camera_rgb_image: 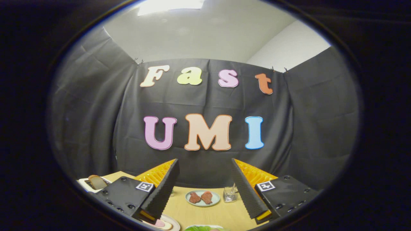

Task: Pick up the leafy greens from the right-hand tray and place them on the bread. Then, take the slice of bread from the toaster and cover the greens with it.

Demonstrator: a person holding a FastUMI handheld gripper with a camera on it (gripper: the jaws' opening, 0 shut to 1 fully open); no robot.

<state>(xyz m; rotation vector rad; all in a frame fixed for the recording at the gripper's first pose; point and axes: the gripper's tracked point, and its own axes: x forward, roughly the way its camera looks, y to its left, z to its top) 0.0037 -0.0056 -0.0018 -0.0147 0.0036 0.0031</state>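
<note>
Gripper view shows the tool [205, 179] spread wide and empty above the worktop [205, 213]; best lower it squarely over the greens [202, 228] before closing.

Tool [205, 189]: ribbed wedge fingers, black screwed mounts, square fiducial markers.

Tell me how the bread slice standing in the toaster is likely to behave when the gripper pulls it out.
The bread slice stands upright in the toaster, so it should lift straight out. It looks thin, probably light, and likely to dent or tear under a hard pinch. Gripped at its top edge it may sag or swing. The gripper is open, its fingers wide apart with nothing between them.
</note>
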